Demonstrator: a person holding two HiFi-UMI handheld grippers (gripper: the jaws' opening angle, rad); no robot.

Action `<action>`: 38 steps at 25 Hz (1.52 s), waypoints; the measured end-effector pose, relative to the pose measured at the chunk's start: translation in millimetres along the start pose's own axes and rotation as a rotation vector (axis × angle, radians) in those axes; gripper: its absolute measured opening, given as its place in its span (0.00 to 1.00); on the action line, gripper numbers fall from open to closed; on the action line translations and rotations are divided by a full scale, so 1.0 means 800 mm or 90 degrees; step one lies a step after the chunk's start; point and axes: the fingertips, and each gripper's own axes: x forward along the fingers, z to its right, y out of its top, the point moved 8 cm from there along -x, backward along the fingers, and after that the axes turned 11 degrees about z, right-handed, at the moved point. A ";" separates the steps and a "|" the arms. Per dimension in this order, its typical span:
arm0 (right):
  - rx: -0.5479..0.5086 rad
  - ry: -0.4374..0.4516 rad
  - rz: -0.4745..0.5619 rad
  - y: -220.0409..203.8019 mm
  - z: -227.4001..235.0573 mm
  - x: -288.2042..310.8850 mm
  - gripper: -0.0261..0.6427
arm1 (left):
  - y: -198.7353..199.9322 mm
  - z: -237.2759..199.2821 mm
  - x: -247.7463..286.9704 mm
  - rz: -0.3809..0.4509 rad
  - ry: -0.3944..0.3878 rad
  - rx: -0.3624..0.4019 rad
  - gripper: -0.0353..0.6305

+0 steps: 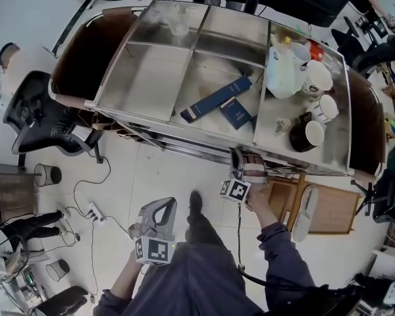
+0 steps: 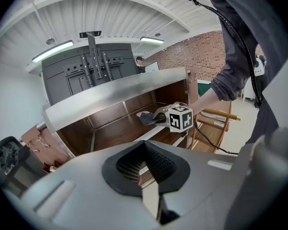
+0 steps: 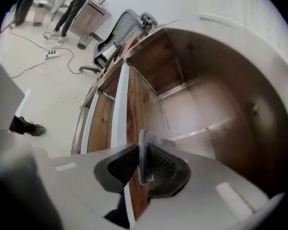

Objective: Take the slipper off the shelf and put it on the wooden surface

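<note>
Grey and thin at its edge, the slipper [image 3: 143,150] stood on edge between the jaws of the right gripper [image 2: 160,115], which were pinching its rim. Its body lay just beyond the jaw tips on the brown boards of the shelf [image 3: 137,99], under the steel top.

By its look it would be light, soft and bendy, not fragile. Held by so narrow a lip, it would likely droop and swing from the pinch. A deeper bite, with the sole's edge or the strap well back between the jaws, would probably carry it more surely.

The right forearm [image 1: 274,232] was stretched forward and the gripper pushed in beneath the shelf's top, jaws pointing inward and roughly level.

The left gripper [image 1: 159,217] hung low and near the body, well behind the right jaws. It was tilted up toward the shelf, its jaws pressed together with nothing between them.

To the right of the right jaws and outside the shelf, a pale slipper [image 1: 305,212] lay on the wooden surface [image 1: 334,209].
</note>
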 end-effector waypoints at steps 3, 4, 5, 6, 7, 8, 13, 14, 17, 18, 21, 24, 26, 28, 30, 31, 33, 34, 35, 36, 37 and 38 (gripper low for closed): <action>0.005 -0.042 0.032 0.011 0.009 -0.050 0.13 | 0.001 0.023 -0.018 0.019 -0.001 0.009 0.08; 0.006 -0.053 0.042 0.015 0.009 -0.072 0.13 | 0.001 0.034 -0.028 0.025 -0.001 0.012 0.08; 0.006 -0.064 0.050 0.020 0.008 -0.096 0.13 | 0.002 0.045 -0.039 0.032 0.001 0.016 0.08; 0.007 -0.072 0.057 0.026 0.006 -0.123 0.13 | 0.003 0.058 -0.052 0.040 0.002 0.019 0.08; 0.006 -0.081 0.062 0.031 0.003 -0.152 0.13 | 0.004 0.072 -0.066 0.049 0.004 0.023 0.08; 0.006 -0.089 0.068 0.036 -0.002 -0.183 0.13 | 0.005 0.089 -0.081 0.058 0.005 0.027 0.08; 0.012 -0.103 0.100 0.063 -0.046 -0.371 0.13 | 0.002 0.194 -0.162 0.086 -0.010 0.026 0.08; 0.010 -0.101 0.104 0.064 -0.057 -0.407 0.13 | 0.002 0.217 -0.174 0.088 -0.018 0.025 0.08; 0.010 -0.086 0.096 0.052 -0.096 -0.505 0.13 | 0.008 0.286 -0.200 0.095 -0.052 0.027 0.08; 0.013 -0.079 0.087 0.044 -0.109 -0.534 0.13 | 0.012 0.308 -0.208 0.100 -0.065 0.028 0.08; 0.024 -0.067 0.046 0.007 -0.140 -0.602 0.13 | 0.027 0.362 -0.217 0.116 -0.097 0.043 0.08; 0.036 -0.065 0.007 -0.042 -0.156 -0.653 0.13 | 0.045 0.409 -0.215 0.128 -0.119 0.058 0.08; 0.043 -0.064 -0.013 -0.081 -0.164 -0.681 0.13 | 0.057 0.439 -0.211 0.131 -0.131 0.067 0.08; 0.047 -0.061 -0.031 -0.126 -0.170 -0.702 0.13 | 0.069 0.470 -0.203 0.129 -0.137 0.077 0.08; 0.048 -0.054 -0.045 -0.178 -0.176 -0.719 0.13 | 0.080 0.503 -0.193 0.123 -0.135 0.085 0.08; 0.049 -0.048 -0.049 -0.207 -0.180 -0.726 0.13 | 0.086 0.521 -0.186 0.118 -0.132 0.087 0.08; 0.051 -0.035 -0.054 -0.269 -0.187 -0.736 0.13 | 0.099 0.562 -0.169 0.109 -0.119 0.089 0.08; 0.053 -0.026 -0.053 -0.301 -0.190 -0.738 0.13 | 0.106 0.583 -0.160 0.102 -0.109 0.089 0.08; 0.054 -0.015 -0.051 -0.332 -0.193 -0.738 0.13 | 0.113 0.603 -0.150 0.095 -0.098 0.088 0.08; 0.055 0.000 -0.045 -0.361 -0.196 -0.736 0.13 | 0.121 0.623 -0.141 0.087 -0.086 0.084 0.08; 0.054 0.018 -0.037 -0.386 -0.200 -0.733 0.13 | 0.128 0.643 -0.136 0.078 -0.074 0.078 0.08; 0.053 0.039 -0.026 -0.407 -0.205 -0.728 0.13 | 0.135 0.662 -0.132 0.067 -0.062 0.075 0.08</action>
